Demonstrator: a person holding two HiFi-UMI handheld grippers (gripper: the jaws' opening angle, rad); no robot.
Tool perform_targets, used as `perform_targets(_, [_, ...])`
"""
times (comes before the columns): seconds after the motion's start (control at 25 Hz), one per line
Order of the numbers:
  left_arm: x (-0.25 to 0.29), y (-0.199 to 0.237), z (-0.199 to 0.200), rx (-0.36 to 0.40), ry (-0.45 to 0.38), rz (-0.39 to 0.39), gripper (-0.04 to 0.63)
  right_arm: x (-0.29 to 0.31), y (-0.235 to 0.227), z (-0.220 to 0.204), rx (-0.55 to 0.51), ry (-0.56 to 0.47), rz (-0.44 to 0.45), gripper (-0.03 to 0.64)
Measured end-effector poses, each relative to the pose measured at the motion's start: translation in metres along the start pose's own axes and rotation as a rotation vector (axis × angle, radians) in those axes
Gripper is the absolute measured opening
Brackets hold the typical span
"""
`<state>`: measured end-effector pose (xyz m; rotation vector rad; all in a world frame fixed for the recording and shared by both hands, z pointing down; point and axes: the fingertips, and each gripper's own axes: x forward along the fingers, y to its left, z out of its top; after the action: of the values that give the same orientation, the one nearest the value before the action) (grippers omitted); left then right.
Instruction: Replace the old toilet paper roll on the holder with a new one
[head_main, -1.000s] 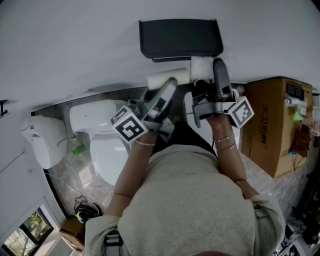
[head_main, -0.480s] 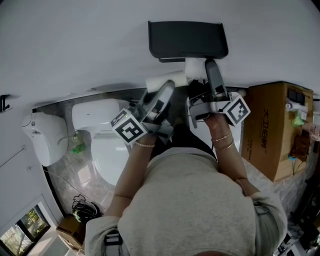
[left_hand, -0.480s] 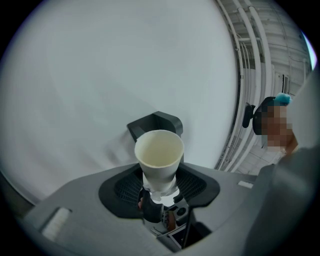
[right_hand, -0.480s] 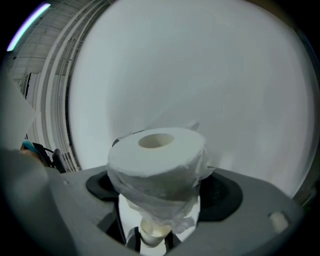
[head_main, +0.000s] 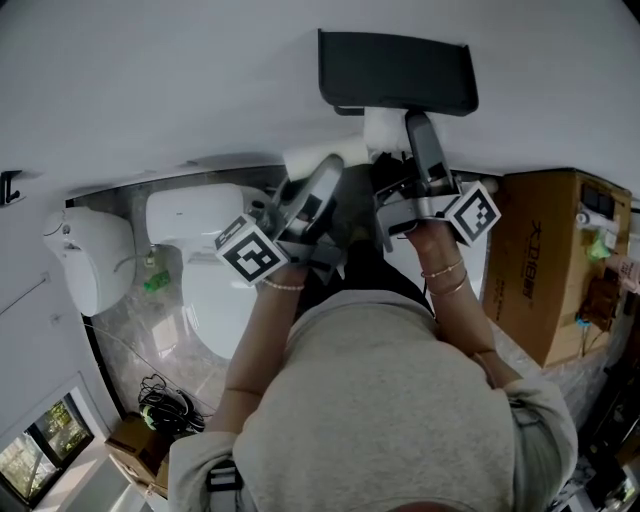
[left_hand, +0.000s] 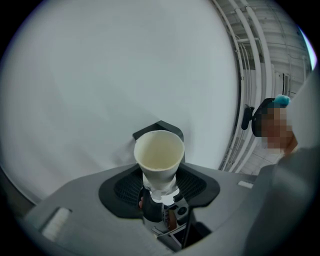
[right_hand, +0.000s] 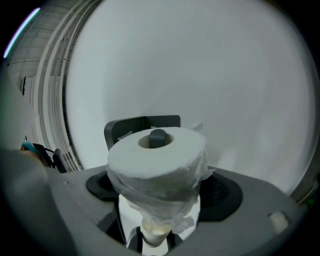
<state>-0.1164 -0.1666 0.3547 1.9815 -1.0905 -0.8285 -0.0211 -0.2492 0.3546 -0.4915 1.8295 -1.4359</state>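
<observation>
The black holder (head_main: 397, 72) is fixed to the white wall. My right gripper (head_main: 405, 140) is shut on the new white roll (head_main: 385, 130) and holds it just below the holder. In the right gripper view the roll (right_hand: 157, 155) fills the middle, with a dark peg (right_hand: 158, 136) of the holder (right_hand: 125, 127) showing in its core hole. My left gripper (head_main: 325, 175) is shut on the empty cream tube (head_main: 315, 160), just left of the new roll. In the left gripper view the tube (left_hand: 159, 155) stands up from the jaws, open end towards the camera.
A white toilet (head_main: 205, 270) stands below left, with a white bin (head_main: 88, 262) further left and cables (head_main: 165, 405) on the marble floor. A cardboard box (head_main: 555, 260) stands at the right. The person's body fills the lower middle of the head view.
The right gripper has brought the new roll leftwards, under the holder's middle. The left gripper keeps the tube beside it. The head camera has shifted a little.
</observation>
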Motion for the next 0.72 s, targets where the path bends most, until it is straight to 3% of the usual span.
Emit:
perform_targets(0.56, [-0.005, -0.002, 0.0005, 0.018, -0.028, 0.027, 0.209, 0.0032, -0.0041, -0.0033, 0.035, 0.022, 0.007, 0.445])
perform_targets(0.72, [-0.0069, -0.0051, 0.0009, 0.025, -0.023, 0.021, 0.209, 0.0032, -0.0021, -0.0055, -0.001, 0.035, -0.009, 0.445])
